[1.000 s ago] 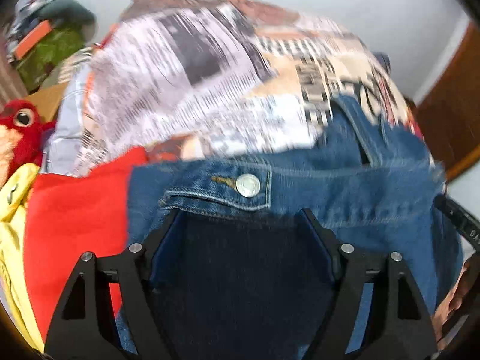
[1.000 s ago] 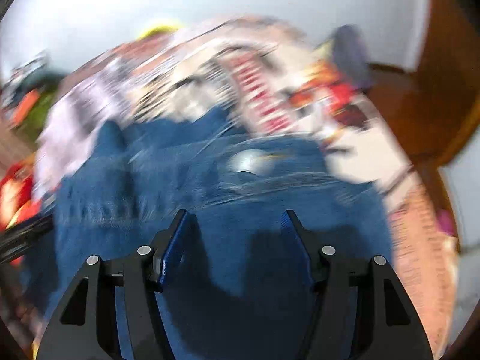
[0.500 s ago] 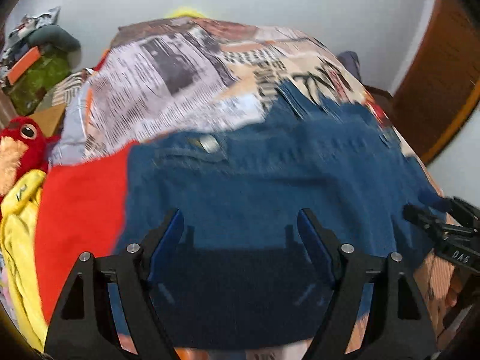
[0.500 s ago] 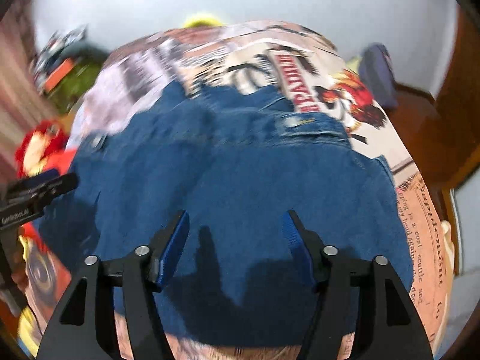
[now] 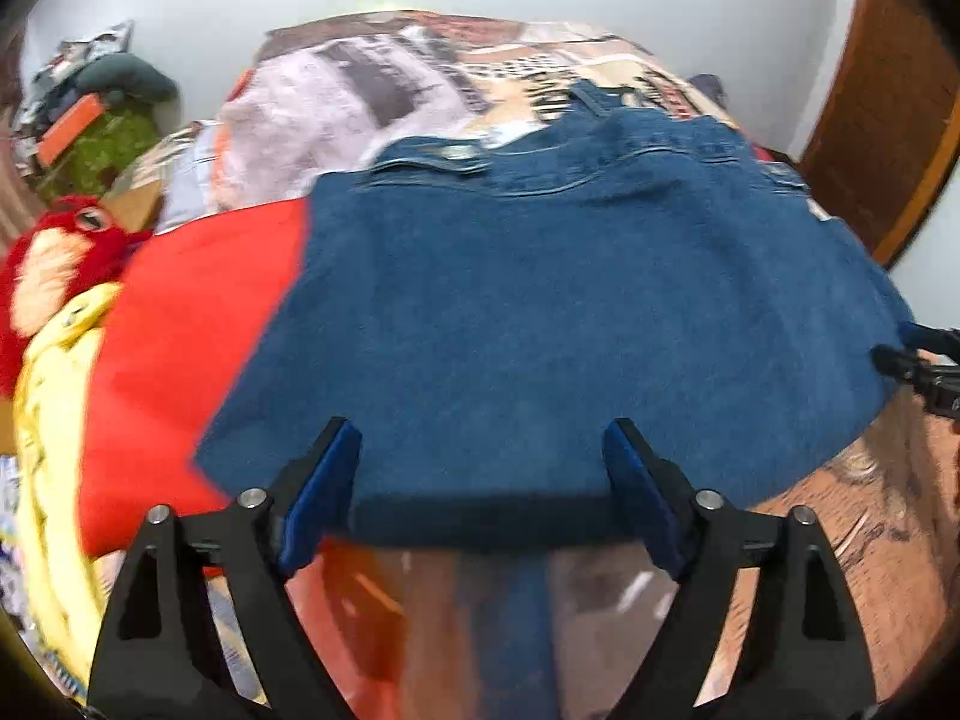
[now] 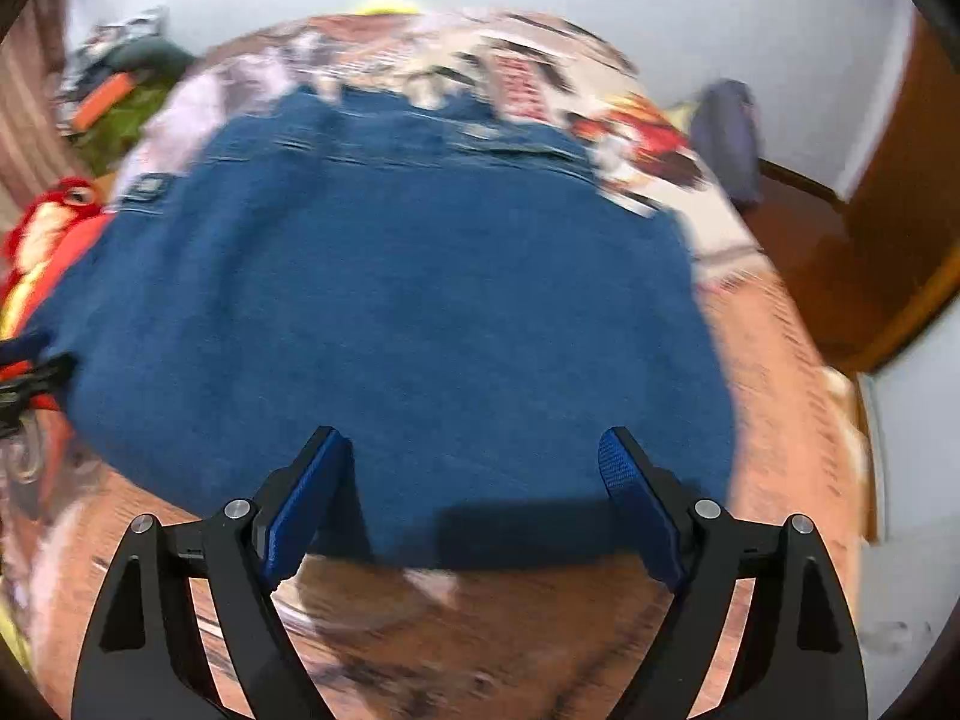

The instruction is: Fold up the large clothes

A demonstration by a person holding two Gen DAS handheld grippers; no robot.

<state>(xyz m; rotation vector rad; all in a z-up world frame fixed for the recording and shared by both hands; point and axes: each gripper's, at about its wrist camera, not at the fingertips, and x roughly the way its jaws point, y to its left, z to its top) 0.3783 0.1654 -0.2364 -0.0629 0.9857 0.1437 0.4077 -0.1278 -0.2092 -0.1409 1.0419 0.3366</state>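
Note:
A folded blue denim garment lies flat on the patterned bedspread; it also shows in the right wrist view. My left gripper is open and empty, at the garment's near edge. My right gripper is open and empty, also at the near edge, further right. The right gripper's tip shows at the far right of the left wrist view. The left gripper's tip shows at the left edge of the right wrist view.
A red garment and a yellow garment lie left of the denim. A red plush toy sits at the bed's left. A clutter pile is at far left. A wooden door stands at right.
Both grippers have pulled back from over the denim toward its near edge. More of the garment and bedspread now shows in front of them. The jaws stayed open.

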